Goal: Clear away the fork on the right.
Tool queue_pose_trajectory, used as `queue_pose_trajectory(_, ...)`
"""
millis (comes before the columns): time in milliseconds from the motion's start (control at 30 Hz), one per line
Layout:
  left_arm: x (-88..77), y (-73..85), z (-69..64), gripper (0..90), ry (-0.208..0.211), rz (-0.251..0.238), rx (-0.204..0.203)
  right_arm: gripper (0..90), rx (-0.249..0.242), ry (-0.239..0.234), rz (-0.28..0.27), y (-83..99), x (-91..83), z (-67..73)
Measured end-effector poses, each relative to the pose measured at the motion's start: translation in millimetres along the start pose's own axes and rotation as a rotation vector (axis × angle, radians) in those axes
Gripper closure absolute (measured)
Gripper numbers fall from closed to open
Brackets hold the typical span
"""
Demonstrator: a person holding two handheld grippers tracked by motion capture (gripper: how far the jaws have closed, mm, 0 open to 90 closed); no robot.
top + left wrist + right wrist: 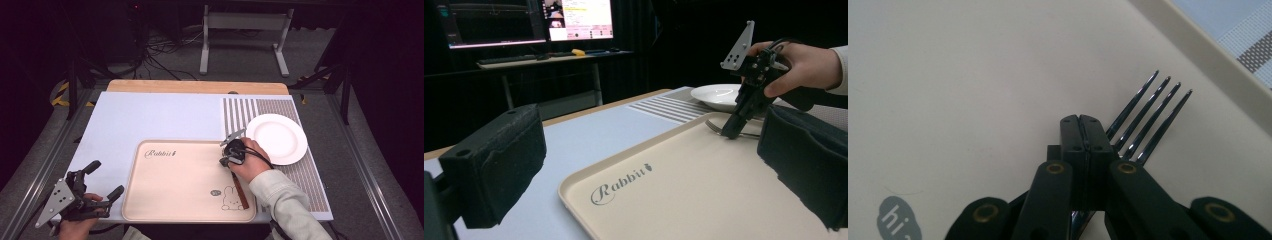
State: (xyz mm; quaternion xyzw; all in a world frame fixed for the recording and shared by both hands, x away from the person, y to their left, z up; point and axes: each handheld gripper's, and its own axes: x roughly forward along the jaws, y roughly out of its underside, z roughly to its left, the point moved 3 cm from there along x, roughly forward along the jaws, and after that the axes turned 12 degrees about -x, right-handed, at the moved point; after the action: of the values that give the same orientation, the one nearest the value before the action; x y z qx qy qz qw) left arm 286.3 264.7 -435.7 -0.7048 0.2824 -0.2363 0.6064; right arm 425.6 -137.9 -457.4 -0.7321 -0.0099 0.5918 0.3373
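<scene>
The right claw [1083, 130] is pressed shut over a fork [1148, 117] lying on the beige tray [170, 200], near the tray's right edge; the tines poke out beyond the jaw tips. A white plate [277, 137] sits just beyond, on the striped mat [310, 180]. The left claw [102, 180] hangs wide open and empty over the desk [150, 115], left of the tray.
</scene>
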Motion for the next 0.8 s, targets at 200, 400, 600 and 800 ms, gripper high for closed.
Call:
queue_pose_trajectory(200, 0.1, 0.3, -0.2, 0.1, -0.001, 0.004, 0.001, 90.0, 0.037, 0.016, -0.001, 5.8, -3.0, -6.4)
queue_pose_trajectory(400, 0.2, 0.3, 0.2, 0.1, -0.002, 0.002, 0.003, 90.0, 0.063, 0.036, 0.015, 11.5, -7.0, -12.2)
queue_pose_trajectory(600, 0.4, 0.5, 0.2, 0.1, 0.000, 0.004, 0.001, 90.0, 0.090, 0.051, 0.030, 16.3, -10.5, -15.6)
queue_pose_trajectory(800, 0.4, 0.5, 0.1, 0.1, -0.002, 0.004, 0.001, 90.0, 0.106, 0.064, 0.039, 21.4, -13.8, -18.3)
